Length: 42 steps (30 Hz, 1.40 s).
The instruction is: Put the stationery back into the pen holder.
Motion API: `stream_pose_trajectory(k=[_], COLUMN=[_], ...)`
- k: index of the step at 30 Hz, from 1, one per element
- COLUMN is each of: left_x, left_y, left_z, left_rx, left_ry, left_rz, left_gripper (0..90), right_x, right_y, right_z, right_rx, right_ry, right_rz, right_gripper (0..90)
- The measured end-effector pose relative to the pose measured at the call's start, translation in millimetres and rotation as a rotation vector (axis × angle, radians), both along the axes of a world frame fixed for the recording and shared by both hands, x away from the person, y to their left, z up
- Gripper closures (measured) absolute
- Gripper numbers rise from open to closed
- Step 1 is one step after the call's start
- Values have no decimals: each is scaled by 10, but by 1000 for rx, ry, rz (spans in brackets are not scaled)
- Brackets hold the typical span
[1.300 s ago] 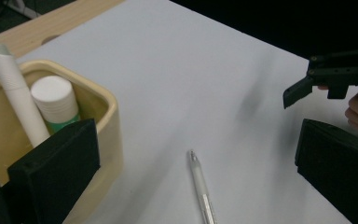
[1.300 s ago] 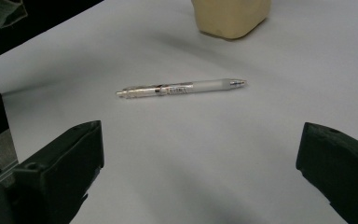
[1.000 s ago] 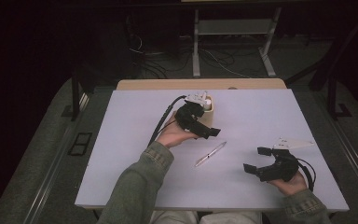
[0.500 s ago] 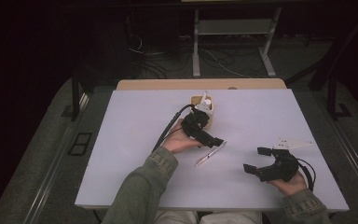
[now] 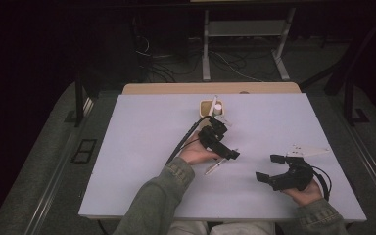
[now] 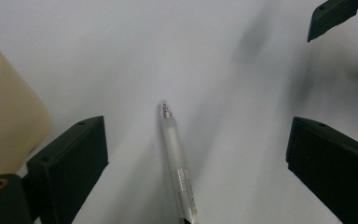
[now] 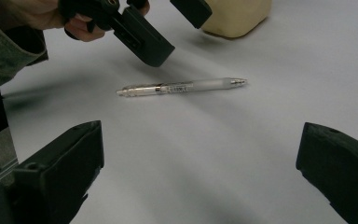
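A clear pen [image 5: 213,168] lies flat on the white table [image 5: 142,147] near its middle. My left gripper [image 5: 227,144] hangs low over the pen's far end. In the left gripper view the pen [image 6: 175,158] runs up between the two wide-apart jaws, touching neither; my left gripper [image 6: 196,154] is open, and its jaws have just been closing a little. My right gripper [image 5: 269,168] rests open at the right, aimed at the pen [image 7: 182,87], with nothing between its jaws [image 7: 198,172].
A beige cup [image 5: 205,105] with pens in it stands at the back of the table, just beyond the left hand; it also looms at the left in the left gripper view [image 6: 4,116]. A wooden board [image 5: 210,88] borders the far edge.
The left hand has come down and toward me from beside the cup, until its jaws straddle the pen. The right hand and the pen have stayed put.
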<state>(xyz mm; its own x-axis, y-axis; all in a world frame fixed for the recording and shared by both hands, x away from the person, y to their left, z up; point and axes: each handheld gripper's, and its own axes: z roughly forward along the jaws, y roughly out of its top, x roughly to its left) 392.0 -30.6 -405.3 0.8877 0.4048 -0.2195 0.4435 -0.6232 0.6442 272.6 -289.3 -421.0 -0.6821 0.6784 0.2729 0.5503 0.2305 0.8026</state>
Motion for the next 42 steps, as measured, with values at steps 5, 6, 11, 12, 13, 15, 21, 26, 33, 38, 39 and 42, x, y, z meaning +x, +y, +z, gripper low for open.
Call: stream_pose_trajectory(k=[5, 6, 11, 12, 13, 15, 21, 26, 33, 38, 39, 42], left_x=[18, 20, 31, 34, 34, 37, 41, 37, 26, 7, 10, -5], left_y=[-34, -43, -79, -83, -89, -96, -125, -149, -184, -202, -205, -209], left_z=[-55, -69, -137, -150, -163, -182, -223, -249, -285, -305, -311, -327], left_rx=[3, 3, 17, 19, 21, 27, 45, 51, 75, 83, 84, 106], left_ry=[12, 16, 27, 28, 24, 26, 25, 30, 16, 9, 5, -3], left_rz=[4, 15, 31, 32, 37, 40, 68, 67, 64, 72, 68, 65], left_gripper=[121, 135, 228, 253, 279, 341, 529, 579, 624, 677, 692, 728], right_x=[-1, -1, -1, -1, 0, -1, -3, -3, -3, -3, -3, -3], right_y=[0, 0, 0, 0, 1, 3, 3, 3, 2, 2, 1, -1], right_z=[1, 1, 1, 1, 0, 0, 2, 2, 3, 3, 4, 4], right_rx=[0, -1, 0, 0, -1, -1, -2, -2, -2, -2, -2, -2], right_ry=[0, 0, -1, -1, 0, 1, 0, 0, -1, -1, -1, -3], right_rz=[2, 2, 2, 3, 3, 5, 6, 8, 8, 8, 8, 9], right_gripper=[4, 4, 4, 4, 4, 4, 4, 4, 4, 4, 4, 4])
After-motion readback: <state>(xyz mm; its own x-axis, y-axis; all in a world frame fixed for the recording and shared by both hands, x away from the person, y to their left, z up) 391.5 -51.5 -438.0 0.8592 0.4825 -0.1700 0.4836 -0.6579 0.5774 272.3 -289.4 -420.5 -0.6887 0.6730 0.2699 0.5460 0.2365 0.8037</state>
